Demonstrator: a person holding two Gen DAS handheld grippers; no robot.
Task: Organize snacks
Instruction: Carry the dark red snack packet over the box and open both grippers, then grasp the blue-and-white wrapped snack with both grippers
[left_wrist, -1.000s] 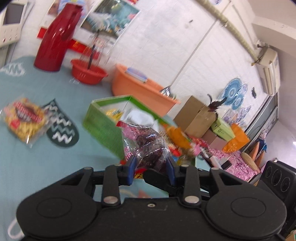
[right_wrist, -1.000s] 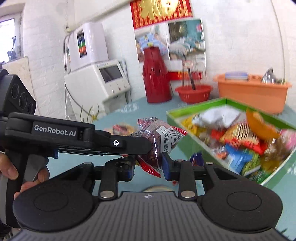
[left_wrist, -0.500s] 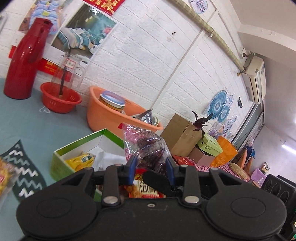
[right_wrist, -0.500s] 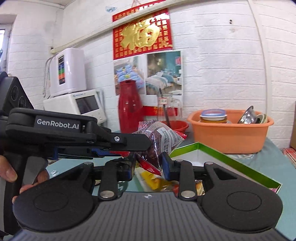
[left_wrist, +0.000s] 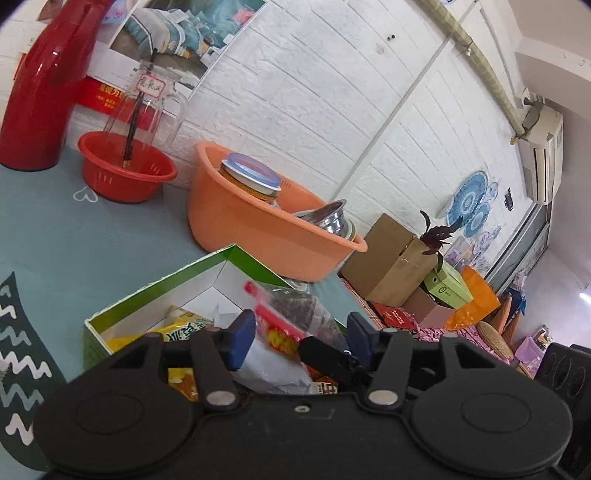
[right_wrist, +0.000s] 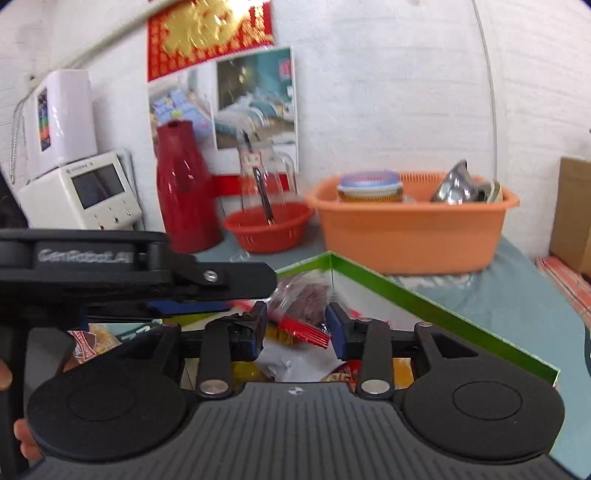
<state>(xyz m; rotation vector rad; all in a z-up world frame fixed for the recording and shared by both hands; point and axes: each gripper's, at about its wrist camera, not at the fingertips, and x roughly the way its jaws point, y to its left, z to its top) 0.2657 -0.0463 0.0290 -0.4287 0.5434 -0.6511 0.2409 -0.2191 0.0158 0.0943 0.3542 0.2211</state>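
A clear snack packet with dark contents and red trim (left_wrist: 291, 317) (right_wrist: 301, 299) sits between the spread blue pads of both grippers, over the green-rimmed box (left_wrist: 155, 286) (right_wrist: 424, 295). My left gripper (left_wrist: 301, 341) is open, its pads apart from the packet. My right gripper (right_wrist: 297, 325) is open too, with gaps on both sides of the packet. The left gripper's arm (right_wrist: 147, 273) crosses the right wrist view from the left. The box holds a yellow bag (left_wrist: 184, 328), a white bag (right_wrist: 291, 362) and other snacks.
An orange basin (left_wrist: 258, 232) (right_wrist: 410, 229) with a tin and metal cups stands behind the box. A red bowl (left_wrist: 125, 170) with a glass jug and a red thermos (left_wrist: 40, 92) stand far left. A yellow snack bag (right_wrist: 92, 341) lies on the table left of the box.
Both grippers opened and let go of the dark snack packet. The packet dropped lower, toward the snacks in the green box. Both views moved closer over the box.
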